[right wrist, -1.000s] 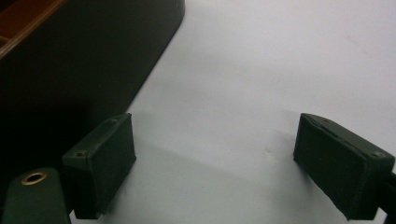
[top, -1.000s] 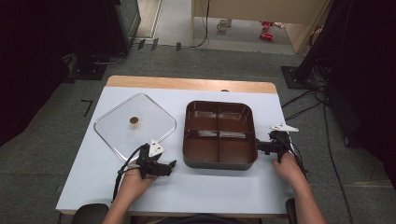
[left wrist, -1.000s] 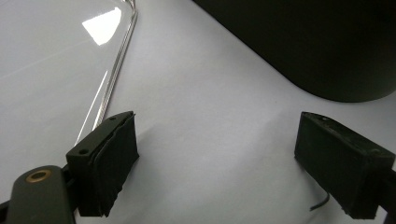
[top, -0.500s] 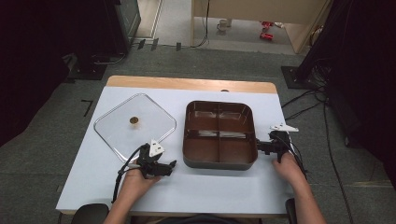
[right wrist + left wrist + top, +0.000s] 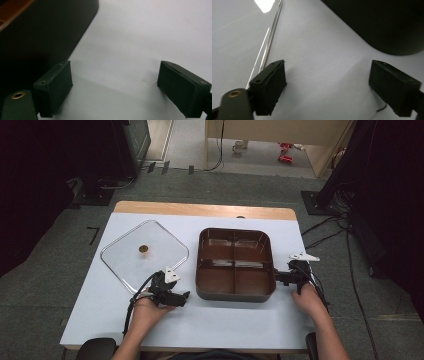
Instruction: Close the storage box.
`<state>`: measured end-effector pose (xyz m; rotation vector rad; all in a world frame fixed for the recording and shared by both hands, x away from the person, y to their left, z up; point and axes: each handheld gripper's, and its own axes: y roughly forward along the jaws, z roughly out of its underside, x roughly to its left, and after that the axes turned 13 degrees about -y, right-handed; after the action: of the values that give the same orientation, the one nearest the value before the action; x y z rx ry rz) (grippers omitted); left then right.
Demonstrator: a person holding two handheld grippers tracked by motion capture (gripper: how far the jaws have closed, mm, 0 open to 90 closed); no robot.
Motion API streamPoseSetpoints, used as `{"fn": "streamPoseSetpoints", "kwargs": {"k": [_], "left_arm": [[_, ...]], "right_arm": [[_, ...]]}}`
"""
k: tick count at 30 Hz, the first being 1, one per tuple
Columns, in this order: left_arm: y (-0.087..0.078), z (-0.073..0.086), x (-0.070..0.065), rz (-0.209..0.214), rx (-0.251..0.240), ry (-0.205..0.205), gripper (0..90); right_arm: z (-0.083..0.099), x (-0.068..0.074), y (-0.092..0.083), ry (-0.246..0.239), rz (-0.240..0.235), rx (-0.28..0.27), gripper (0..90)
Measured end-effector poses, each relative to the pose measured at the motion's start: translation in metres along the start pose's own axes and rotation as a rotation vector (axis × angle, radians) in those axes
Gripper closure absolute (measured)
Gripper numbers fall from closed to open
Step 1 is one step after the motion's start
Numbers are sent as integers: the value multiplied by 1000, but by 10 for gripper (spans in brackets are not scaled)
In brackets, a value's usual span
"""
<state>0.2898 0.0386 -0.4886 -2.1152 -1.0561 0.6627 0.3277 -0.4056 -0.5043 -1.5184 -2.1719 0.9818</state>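
A dark brown tray (image 5: pixel 235 292) with four compartments sits mid-table. Left of it lies a clear square lid (image 5: pixel 125 262) with a small brass knob (image 5: pixel 143 249). My left gripper (image 5: pixel 185 296) rests low by the tray's front left corner, pointing at it, jaws open on bare table (image 5: pixel 327 72); the tray's dark wall (image 5: pixel 382 25) is ahead to the right and the lid's edge (image 5: pixel 268 42) ahead to the left. My right gripper (image 5: pixel 277 276) stands open at the tray's right side (image 5: pixel 113 71), with the tray's wall (image 5: pixel 37 32) just beyond its left jaw.
The white table top (image 5: pixel 225 320) has a wooden strip (image 5: pixel 200 210) along its far edge. Grey floor surrounds it, with black stands and cables (image 5: pixel 330 235) at the right. There is free surface in front of the tray and the lid.
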Motion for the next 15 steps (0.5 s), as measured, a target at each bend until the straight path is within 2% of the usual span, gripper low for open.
{"fn": "streamPoseSetpoints", "kwargs": {"k": [2, 3, 5, 10, 11, 13, 14, 15], "left_arm": [[-1, 0, -2, -5, -10, 14, 253], [-3, -2, -3, -12, -6, 36, 255], [-6, -4, -4, -12, -19, 42, 288], [-11, -7, 1, 14, -32, 16, 313], [-14, -10, 4, 37, -37, 2, 316], [-15, -12, 5, 51, -29, -4, 301], [-15, -15, 8, 77, -8, -24, 300], [-15, -15, 8, 77, -8, -24, 303]], "right_arm": [[0, 0, 0, 0, 0, 0, 122], [0, 0, 0, 0, 0, 0, 122], [0, 0, 0, 0, 0, 0, 122], [0, 0, 0, 0, 0, 0, 121], [0, 0, 0, 0, 0, 0, 121], [0, 0, 0, 0, 0, 0, 122], [0, 0, 0, 0, 0, 0, 122], [0, 0, 0, 0, 0, 0, 122]]}}
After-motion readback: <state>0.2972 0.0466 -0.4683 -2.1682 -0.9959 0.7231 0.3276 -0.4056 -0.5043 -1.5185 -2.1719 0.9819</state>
